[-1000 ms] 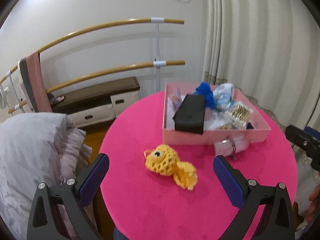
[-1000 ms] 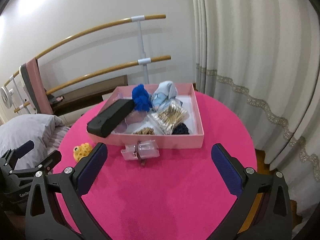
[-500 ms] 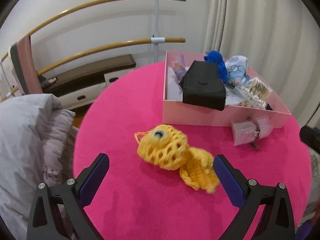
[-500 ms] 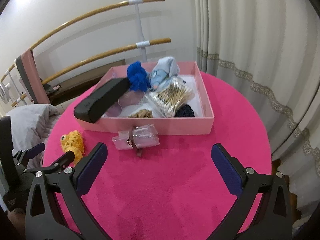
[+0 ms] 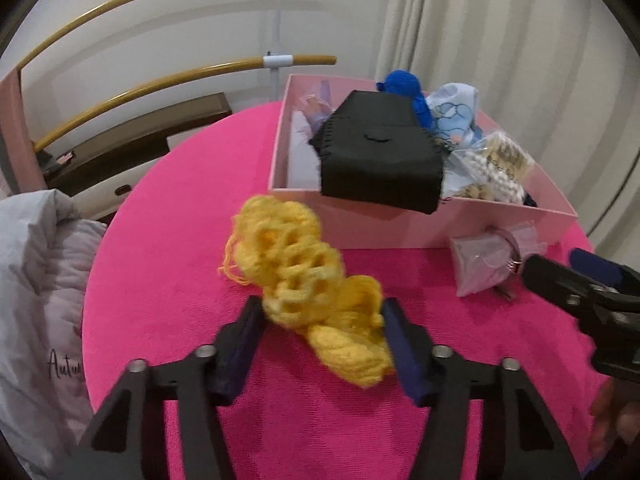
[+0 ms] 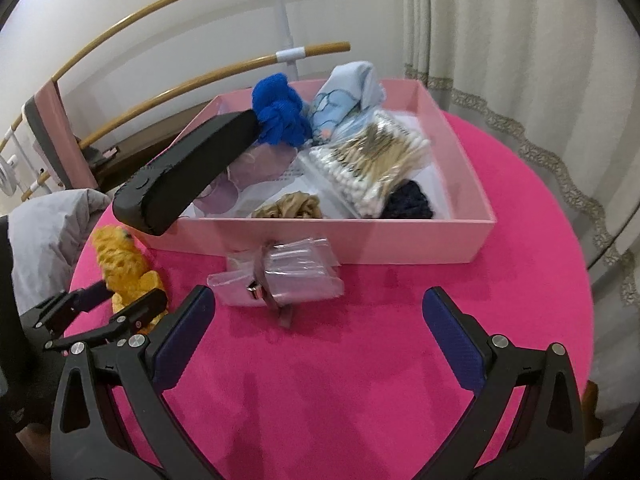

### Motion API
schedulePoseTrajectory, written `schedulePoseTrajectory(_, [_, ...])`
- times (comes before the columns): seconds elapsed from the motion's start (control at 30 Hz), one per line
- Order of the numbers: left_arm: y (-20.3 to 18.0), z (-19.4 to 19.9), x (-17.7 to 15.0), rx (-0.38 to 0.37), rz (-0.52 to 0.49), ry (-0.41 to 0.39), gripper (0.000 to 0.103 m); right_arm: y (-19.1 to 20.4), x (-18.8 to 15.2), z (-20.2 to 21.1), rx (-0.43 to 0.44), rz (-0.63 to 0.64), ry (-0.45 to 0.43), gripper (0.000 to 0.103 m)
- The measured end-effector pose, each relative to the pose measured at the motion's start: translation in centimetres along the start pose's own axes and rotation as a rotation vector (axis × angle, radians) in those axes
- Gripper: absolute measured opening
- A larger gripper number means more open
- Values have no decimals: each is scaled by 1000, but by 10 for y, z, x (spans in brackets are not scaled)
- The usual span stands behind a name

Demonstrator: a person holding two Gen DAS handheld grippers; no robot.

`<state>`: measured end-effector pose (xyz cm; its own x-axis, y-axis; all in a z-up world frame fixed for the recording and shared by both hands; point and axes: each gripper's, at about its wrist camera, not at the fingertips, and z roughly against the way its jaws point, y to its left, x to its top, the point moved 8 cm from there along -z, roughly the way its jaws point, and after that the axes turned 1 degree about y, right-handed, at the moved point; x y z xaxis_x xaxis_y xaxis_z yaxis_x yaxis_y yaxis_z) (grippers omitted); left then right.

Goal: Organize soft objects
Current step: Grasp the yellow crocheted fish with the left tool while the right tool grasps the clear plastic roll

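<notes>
left wrist view: left gripper closing around the yellow crochet toy, pads touching it; right gripper at four o'clock, wide open, empty.

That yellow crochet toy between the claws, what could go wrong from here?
The left gripper is closing on the yellow crochet toy's tail end only, so the floppy head may sag or slip free when lifted. Its loose yarn loop could snag. The black case overhangs the pink box wall nearby and could be knocked.
</notes>
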<state>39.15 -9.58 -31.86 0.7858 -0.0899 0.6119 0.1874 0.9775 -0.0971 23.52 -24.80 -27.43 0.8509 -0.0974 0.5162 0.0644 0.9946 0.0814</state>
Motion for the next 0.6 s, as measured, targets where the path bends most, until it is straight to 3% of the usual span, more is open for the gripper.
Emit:
schedulePoseTrajectory(0.27, [3, 1, 2, -10, 2, -3, 36, 19, 1, -33, 23, 24, 44, 103])
schedulePoseTrajectory(0.3, [4, 3, 1, -10, 3, -3, 35, 19, 2, -36, 25, 24, 37, 100])
schedulePoseTrajectory(0.33, [4, 6, 0, -9, 4, -3, 34, 19, 1, -38, 28, 27, 38, 82])
schedulePoseTrajectory(0.37, [4, 7, 0, -8, 5, -3, 34, 20, 1, -41, 32, 29, 44, 80])
schedulePoseTrajectory(0.6, [2, 18, -4, 2, 1, -7, 26, 18, -10, -32, 31, 39, 32, 76])
